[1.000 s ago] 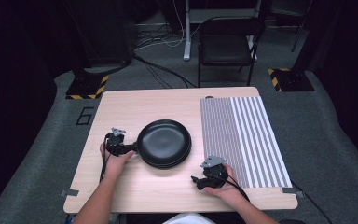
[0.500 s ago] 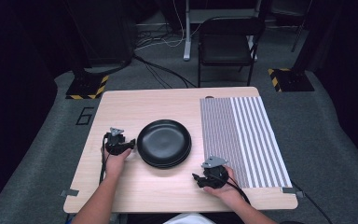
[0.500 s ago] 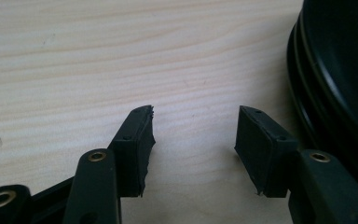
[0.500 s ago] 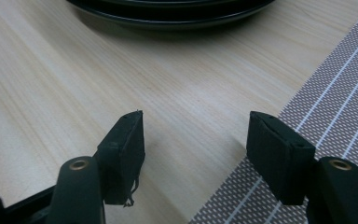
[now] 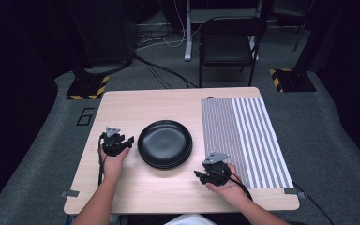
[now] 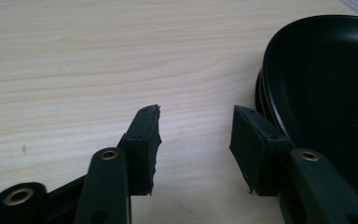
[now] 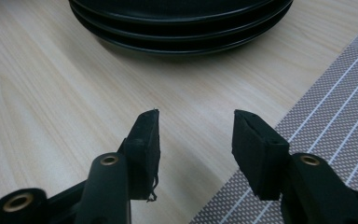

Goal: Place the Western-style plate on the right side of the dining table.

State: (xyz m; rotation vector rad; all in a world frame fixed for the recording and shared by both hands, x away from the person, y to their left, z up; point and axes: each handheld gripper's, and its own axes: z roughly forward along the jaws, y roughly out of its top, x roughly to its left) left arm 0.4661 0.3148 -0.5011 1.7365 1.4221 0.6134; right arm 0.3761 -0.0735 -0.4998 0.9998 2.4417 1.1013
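Observation:
A stack of black plates (image 5: 164, 143) sits in the middle of the wooden table (image 5: 140, 105). My left gripper (image 5: 127, 140) rests just left of the stack, open and empty; in the left gripper view (image 6: 194, 128) the plates' rim (image 6: 317, 88) lies close beside the right jaw. My right gripper (image 5: 200, 175) stands open and empty near the front edge, right of and below the stack. In the right gripper view (image 7: 196, 126) the stacked plates (image 7: 182, 23) lie a short way ahead.
A grey striped placemat (image 5: 243, 138) covers the right part of the table, its corner (image 7: 326, 121) beside my right gripper. A black chair (image 5: 228, 44) stands beyond the far edge, with cables on the floor.
The left gripper has drawn back a little from the plates' left rim. The plate stack now sits slightly nearer the table's centre. The right gripper has barely moved.

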